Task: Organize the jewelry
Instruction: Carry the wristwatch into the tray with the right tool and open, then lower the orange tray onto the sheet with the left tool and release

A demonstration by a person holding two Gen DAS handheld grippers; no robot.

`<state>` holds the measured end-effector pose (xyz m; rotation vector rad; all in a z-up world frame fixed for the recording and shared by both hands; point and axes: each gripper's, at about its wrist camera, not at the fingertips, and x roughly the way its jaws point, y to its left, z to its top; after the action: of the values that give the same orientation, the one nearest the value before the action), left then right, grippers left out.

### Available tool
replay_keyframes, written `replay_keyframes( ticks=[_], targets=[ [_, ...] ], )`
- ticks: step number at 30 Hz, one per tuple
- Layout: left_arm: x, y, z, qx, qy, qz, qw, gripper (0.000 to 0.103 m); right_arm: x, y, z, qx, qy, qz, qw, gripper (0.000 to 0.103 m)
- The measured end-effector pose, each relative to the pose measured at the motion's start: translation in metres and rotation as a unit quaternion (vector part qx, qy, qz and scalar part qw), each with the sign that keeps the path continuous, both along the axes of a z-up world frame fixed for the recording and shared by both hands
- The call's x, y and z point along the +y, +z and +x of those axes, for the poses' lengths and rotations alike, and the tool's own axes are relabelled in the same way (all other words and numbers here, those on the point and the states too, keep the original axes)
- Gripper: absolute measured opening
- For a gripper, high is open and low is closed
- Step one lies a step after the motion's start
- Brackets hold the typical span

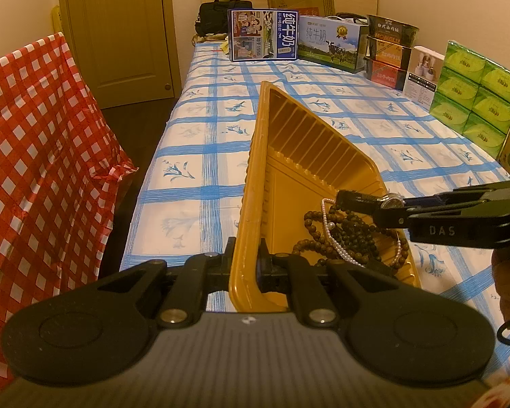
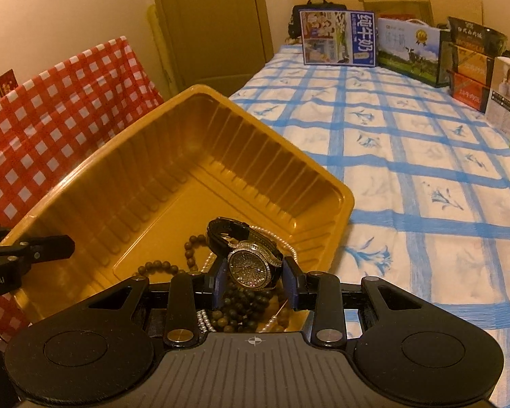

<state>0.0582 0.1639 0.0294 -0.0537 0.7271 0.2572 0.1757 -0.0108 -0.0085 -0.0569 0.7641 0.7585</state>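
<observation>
- Jewelry fills the near end of a yellow plastic tray (image 2: pixel 173 170): a rhinestone watch (image 2: pixel 251 267), dark wooden bead strands (image 1: pixel 352 238) and a pearl string (image 1: pixel 336 238), all heaped together over the tray floor.
- Nearest in the right wrist view, the right gripper (image 2: pixel 254 284) has its jaws partly open and pressed on either side of the watch case, with the black strap looping up behind. The watch is held just above the bead pile, which I judge to be the point of setting it down among the other pieces.
- In the left wrist view, the left gripper (image 1: pixel 244 265) has its jaws nearly shut, pinching the tray's thin side wall at the rim. That grip seems meant to steady the light tray, and it appears tilted, so the pieces gather at the lower end.
- From the same view the right gripper reaches in from the right side, its tips over the beads and the watch face glinting between them.
- Beyond the tray, the bed (image 2: pixel 408 156) under a blue checked sheet lies bare in the middle.
- At the far end stand milk cartons (image 1: pixel 263 35) and stacked noodle bowls (image 1: pixel 389 51), with green tissue packs (image 1: pixel 476 91) along the right edge.
- A red checked cloth (image 1: pixel 34 156) hangs on the left, before a closed door (image 1: pixel 119 30).
</observation>
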Motion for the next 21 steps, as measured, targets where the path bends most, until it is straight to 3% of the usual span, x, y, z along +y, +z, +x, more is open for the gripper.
replay_keyframes(
  ticks=[8, 11, 13, 14, 21],
  targets=[
    [-0.001, 0.0, 0.0, 0.0, 0.0, 0.0, 1.0, 0.008, 0.005, -0.005, 0.0, 0.01, 0.008, 0.002, 1.0, 0.035],
    [-0.001, 0.0, 0.001, 0.0, 0.0, -0.001, 1.0, 0.008, 0.002, -0.006, 0.002, 0.024, 0.013, 0.027, 0.999, 0.036],
    [-0.003, -0.001, 0.003, 0.0, 0.0, -0.002, 1.0, 0.008, 0.0, -0.005, 0.004, 0.033, 0.011, 0.038, 0.999, 0.052],
    [-0.004, -0.001, 0.003, 0.001, 0.002, -0.004, 1.0, 0.008, -0.001, -0.003, 0.004, 0.029, 0.009, 0.04, 0.999, 0.054],
    [-0.006, -0.001, 0.004, 0.0, 0.002, -0.005, 1.0, 0.008, -0.02, 0.001, 0.003, 0.013, -0.023, 0.04, 0.999, 0.056]
  ],
)
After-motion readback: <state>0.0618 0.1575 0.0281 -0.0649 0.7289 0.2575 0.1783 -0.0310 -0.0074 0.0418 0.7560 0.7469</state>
